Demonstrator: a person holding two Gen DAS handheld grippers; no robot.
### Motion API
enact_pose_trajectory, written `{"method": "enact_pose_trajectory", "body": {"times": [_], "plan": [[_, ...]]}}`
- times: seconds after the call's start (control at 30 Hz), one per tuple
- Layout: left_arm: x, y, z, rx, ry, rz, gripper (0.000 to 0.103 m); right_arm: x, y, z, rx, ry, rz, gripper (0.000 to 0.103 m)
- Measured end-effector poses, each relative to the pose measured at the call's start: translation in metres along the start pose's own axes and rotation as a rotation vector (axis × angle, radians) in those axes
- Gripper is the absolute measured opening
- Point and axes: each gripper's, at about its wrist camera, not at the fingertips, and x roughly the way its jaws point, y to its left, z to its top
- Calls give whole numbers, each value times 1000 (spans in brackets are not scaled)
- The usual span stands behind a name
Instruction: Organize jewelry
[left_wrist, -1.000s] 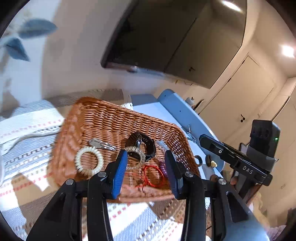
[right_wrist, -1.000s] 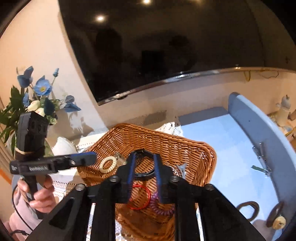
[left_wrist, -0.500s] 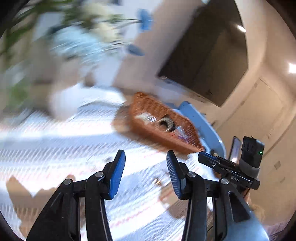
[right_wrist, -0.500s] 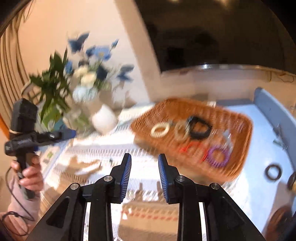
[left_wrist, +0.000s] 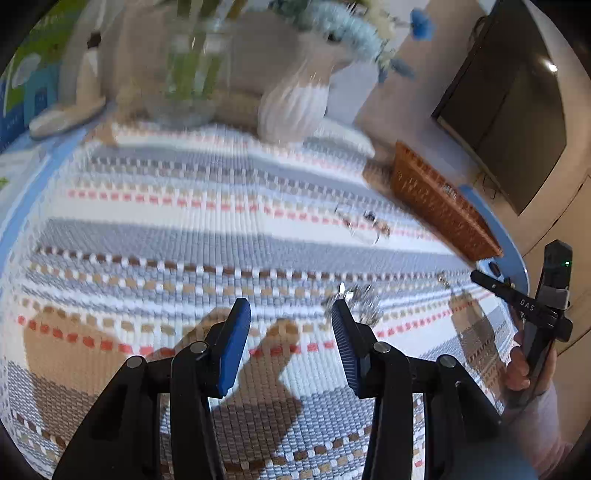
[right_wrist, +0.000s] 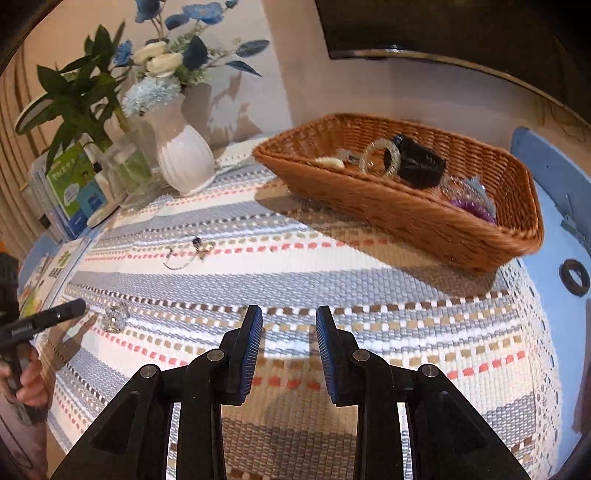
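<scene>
Left gripper: blue-padded jaws parted about halfway, nothing between them, pointed down at the striped woven tablecloth. A small silvery sparkly jewelry piece lies on the cloth just past its right fingertip; contact can't be judged, the frame is blurred there.

Right gripper: jaws at a narrow gap, empty, over bare cloth.

A thin silver chain with small charms lies on the cloth well ahead of the right gripper and to its left.

The brown woven wicker basket sits ahead-right of the right gripper. Inside it: a black watch-like band, a clear beaded bracelet, a cream piece and a purple coil hair tie.

A white ribbed vase with blue and white flowers stands far ahead-left, beside a clear glass vase holding green stems.
</scene>
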Motion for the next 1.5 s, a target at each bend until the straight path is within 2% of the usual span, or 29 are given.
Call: {"method": "enact_pose_trajectory", "body": {"times": [0.27,0.47,0.57,0.6,0.77,0.83,0.93,1.1,1.17,1.23,1.33,1.43,1.5], "plan": [[0,-10,-4,60,19,9,46,-1,-21,1,105,8,48,31],[12,-38,-3,72,83,-9,45,2,-7,1,44,14,13,31],[24,-52,-3,82,94,38,35,1,2,0,1,5,5,31],[29,-55,-4,87,97,67,28,0,4,-1,-11,2,6,31],[39,-62,-4,105,96,100,25,1,20,-2,-110,26,59,31],[39,-63,-5,114,90,121,11,11,33,0,-178,67,31,31],[39,-62,-5,108,93,102,9,24,51,5,-263,91,-18,31],[41,-60,-5,109,98,82,7,46,56,14,-271,128,-11,30],[41,-61,-5,117,98,88,7,52,56,14,-270,141,-20,26],[41,-62,-6,120,98,91,8,50,57,16,-278,127,-18,10],[42,-63,-5,131,97,94,4,49,61,13,-291,121,-35,10],[38,-61,-1,134,81,57,4,35,60,12,-279,72,-2,10],[24,-62,0,122,45,-15,3,24,55,12,-246,51,27,10]]}}
